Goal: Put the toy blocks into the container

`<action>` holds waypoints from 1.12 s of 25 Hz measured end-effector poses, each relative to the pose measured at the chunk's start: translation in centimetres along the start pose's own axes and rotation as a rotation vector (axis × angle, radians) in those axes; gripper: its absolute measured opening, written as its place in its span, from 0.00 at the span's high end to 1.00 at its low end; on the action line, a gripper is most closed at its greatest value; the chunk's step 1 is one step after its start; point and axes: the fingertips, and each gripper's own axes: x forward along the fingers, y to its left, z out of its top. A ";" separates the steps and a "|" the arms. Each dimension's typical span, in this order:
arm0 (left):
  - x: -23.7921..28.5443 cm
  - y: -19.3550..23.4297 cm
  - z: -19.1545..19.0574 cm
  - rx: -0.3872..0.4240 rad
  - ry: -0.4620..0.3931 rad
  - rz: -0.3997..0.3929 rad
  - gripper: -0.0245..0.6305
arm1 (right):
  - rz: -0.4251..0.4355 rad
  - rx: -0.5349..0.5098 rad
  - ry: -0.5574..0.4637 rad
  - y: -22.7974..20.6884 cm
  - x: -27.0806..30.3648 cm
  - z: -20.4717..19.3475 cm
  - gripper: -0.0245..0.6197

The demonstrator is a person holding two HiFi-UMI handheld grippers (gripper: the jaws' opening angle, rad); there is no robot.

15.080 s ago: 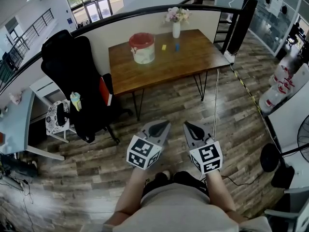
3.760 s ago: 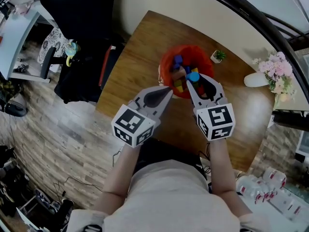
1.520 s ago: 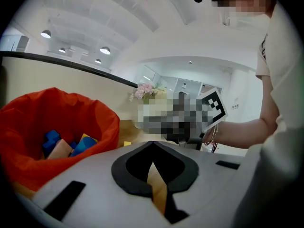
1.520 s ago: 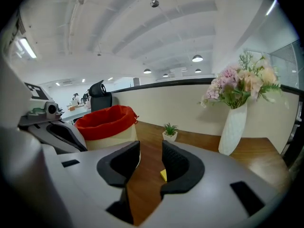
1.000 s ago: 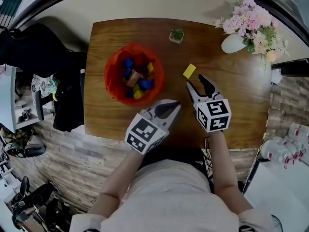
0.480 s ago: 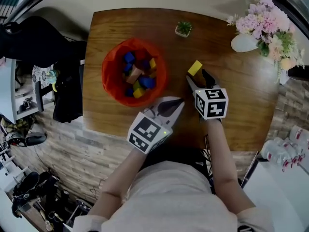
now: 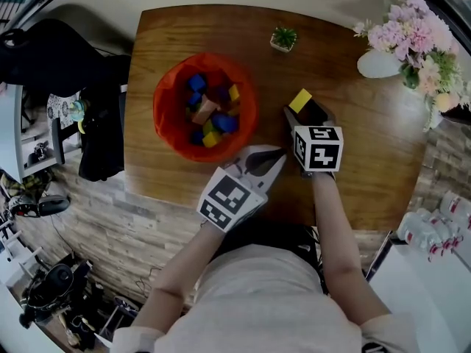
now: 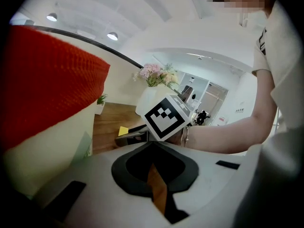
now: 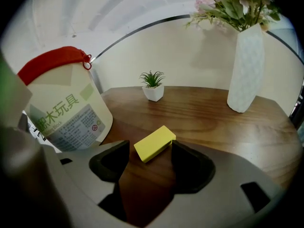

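Yellow block [image 9: 154, 143] lies flat on your wooden counter [image 9: 204, 113]. In the right gripper view its long axis runs 8 to 2 o'clock, between the opening right tool [image 9: 149, 147] tips. Left tool [image 8: 154, 167] is pressed together, empty. Red-lined container [image 7: 163, 101] stands at its 9 o'clock. Plank floor [image 7: 96, 219] surrounds the counter.

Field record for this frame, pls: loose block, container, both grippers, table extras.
block: yellow, flat on table, at right gripper's jaw tips
container: red-lined, coloured blocks inside
right gripper: jaws opening, not pressing the block
left gripper: shut, empty, beside container
extras: plant, vase with flowers
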 end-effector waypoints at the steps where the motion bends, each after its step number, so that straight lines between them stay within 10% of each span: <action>1: 0.0 0.0 0.0 0.000 -0.001 -0.001 0.94 | -0.009 -0.007 0.002 0.0 0.0 0.0 0.51; 28: -1.1 0.5 -0.4 -0.023 -0.016 0.014 0.94 | 0.078 -0.175 -0.029 1.0 -0.8 -1.1 0.63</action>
